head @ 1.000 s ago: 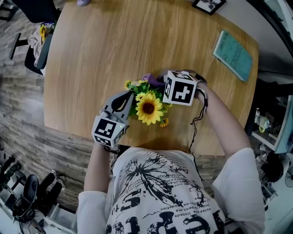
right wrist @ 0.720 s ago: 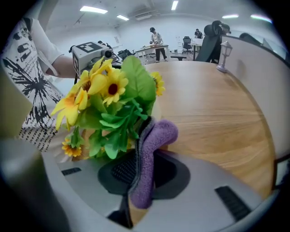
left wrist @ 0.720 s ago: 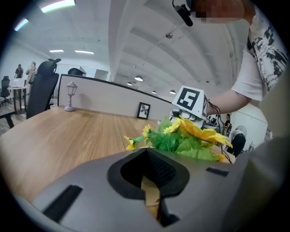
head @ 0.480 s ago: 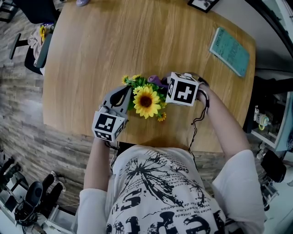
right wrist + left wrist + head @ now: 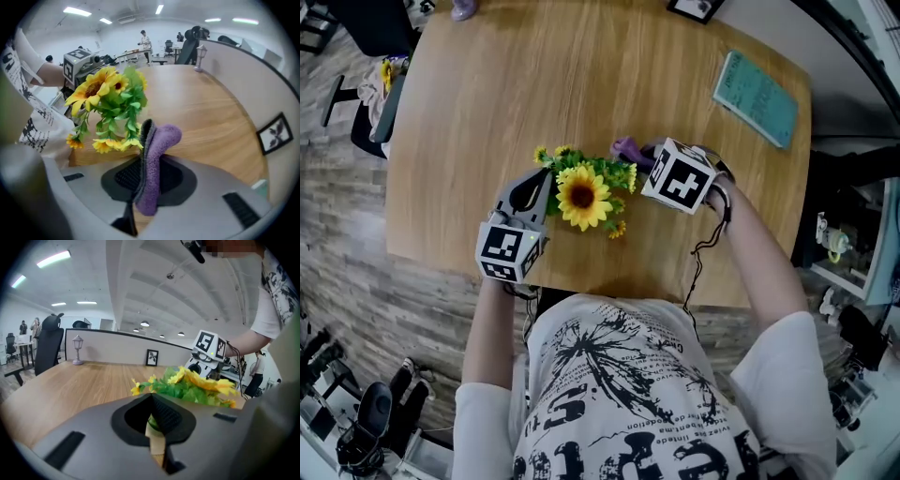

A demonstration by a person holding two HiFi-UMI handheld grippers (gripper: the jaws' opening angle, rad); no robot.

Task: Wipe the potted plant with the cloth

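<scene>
The potted plant (image 5: 581, 192), a big sunflower among small yellow blooms and green leaves, stands near the front edge of the wooden table (image 5: 487, 84). My left gripper (image 5: 544, 181) reaches in from the left, shut on the tan pot rim (image 5: 156, 442) under the leaves (image 5: 187, 390). My right gripper (image 5: 645, 157) sits just right of the plant, pointing steeply down, shut on a purple cloth (image 5: 626, 147). In the right gripper view the cloth (image 5: 157, 154) sticks up between the jaws, its top beside the lowest leaves and blooms (image 5: 112, 105). The pot is mostly hidden.
A teal book (image 5: 755, 86) lies at the far right of the table. A small picture frame (image 5: 692, 7) and a lilac lantern figurine (image 5: 77, 350) stand along the far edge. An office chair (image 5: 380, 94) is off the table's left side.
The right gripper with the cloth has drawn away from over the flowers to their right. The plant and the left gripper holding it sit slightly further left in the head view.
</scene>
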